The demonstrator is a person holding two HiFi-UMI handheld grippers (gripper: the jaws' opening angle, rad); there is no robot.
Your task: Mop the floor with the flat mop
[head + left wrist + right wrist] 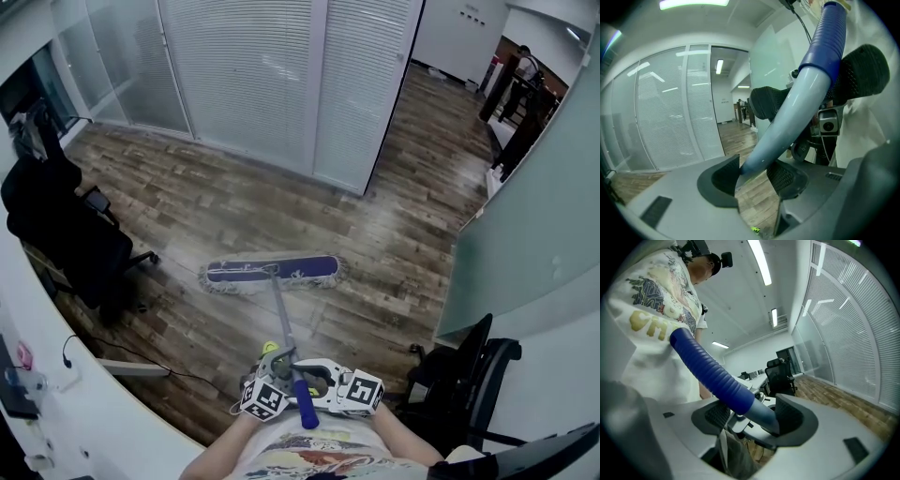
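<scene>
The flat mop head [272, 272], blue with a grey fringe, lies flat on the wooden floor ahead of me. Its grey handle [282, 321] slopes back to my body and ends in a ribbed blue grip [306, 405]. Both grippers hold the handle close together just below that grip. My left gripper [279, 362] is shut on the grey handle [787, 126], which runs between its pads [783, 176]. My right gripper [316, 377] is shut on the handle [762, 414] where the blue grip [708, 367] begins.
A glass partition with white blinds [244, 75] stands beyond the mop. A black office chair [66, 234] is at the left, beside a white desk [66, 412] with a cable [141, 361] on the floor. Another black chair [459, 375] and a pale wall [534, 234] stand at the right.
</scene>
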